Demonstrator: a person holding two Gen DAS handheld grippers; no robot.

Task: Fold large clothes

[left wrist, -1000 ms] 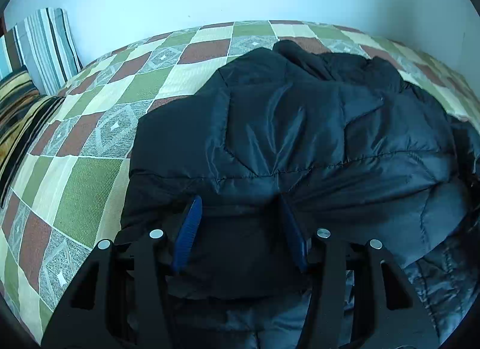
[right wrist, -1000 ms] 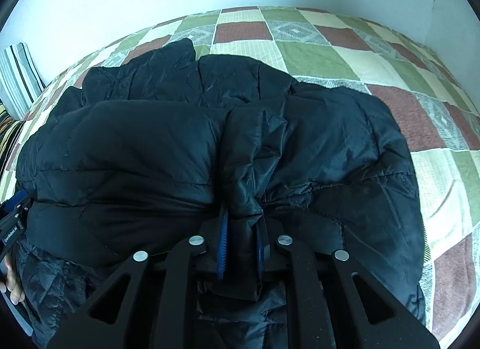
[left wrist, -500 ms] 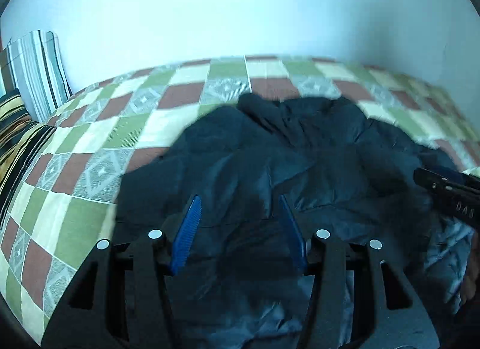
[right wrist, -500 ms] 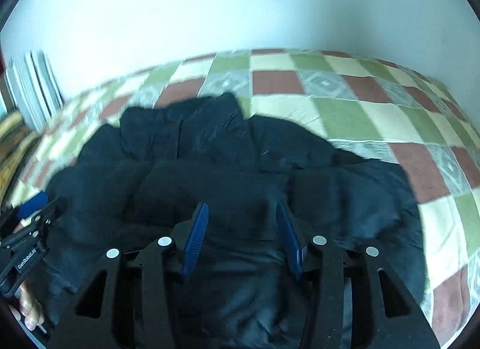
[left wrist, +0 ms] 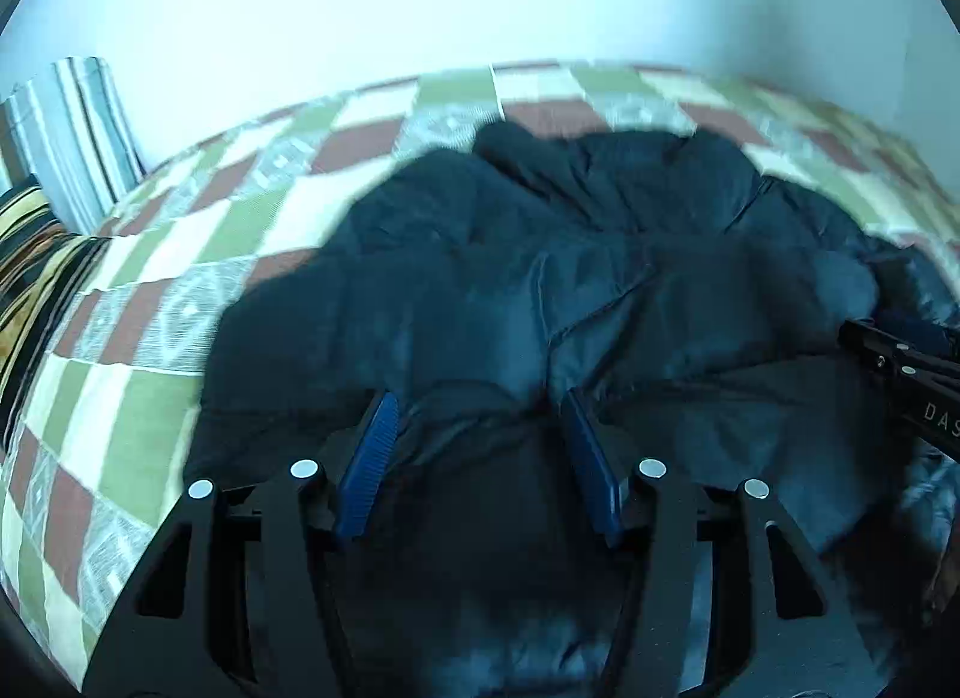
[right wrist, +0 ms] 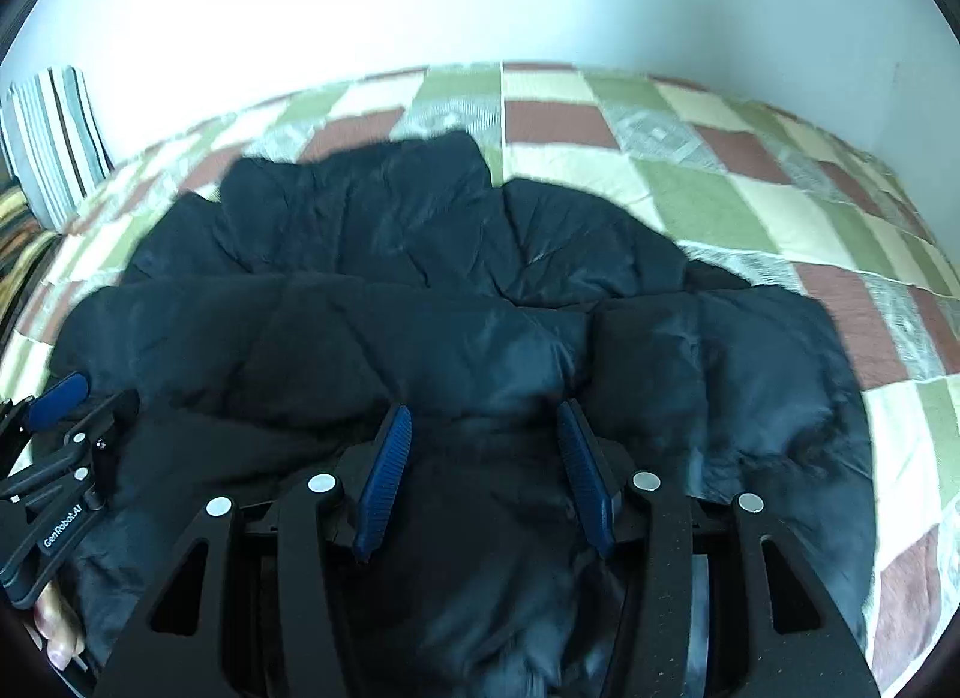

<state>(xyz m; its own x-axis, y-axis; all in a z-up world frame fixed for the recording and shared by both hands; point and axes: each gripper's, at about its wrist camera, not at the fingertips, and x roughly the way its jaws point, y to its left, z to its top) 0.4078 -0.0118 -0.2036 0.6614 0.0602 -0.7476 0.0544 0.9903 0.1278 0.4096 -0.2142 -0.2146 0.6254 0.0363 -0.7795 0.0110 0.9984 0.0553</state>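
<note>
A black puffer jacket [left wrist: 540, 278] lies folded in a bulky heap on the checked bedspread [left wrist: 144, 434]; the right wrist view shows the jacket [right wrist: 420, 308] too. My left gripper [left wrist: 478, 398] hovers over its near edge, open, with only loose fabric below the blue pads. My right gripper [right wrist: 482, 409] hangs over the near edge further right. Its jaws are opening and the pads press on nothing. The right gripper [left wrist: 900, 362] shows at the left view's right edge, and the left gripper [right wrist: 66, 428] at the right view's left edge.
A striped pillow [left wrist: 78, 128] leans on the white wall at the far left, with a dark patterned cushion [left wrist: 36, 278] in front of it. The bedspread [right wrist: 750, 200] stretches bare to the right of the jacket. A person's fingers [right wrist: 57, 626] show under the left gripper.
My right gripper let go of the jacket fold it was pinching and spread its jaws. Both grippers pulled up and back, so the jacket sits lower and farther off in both views.
</note>
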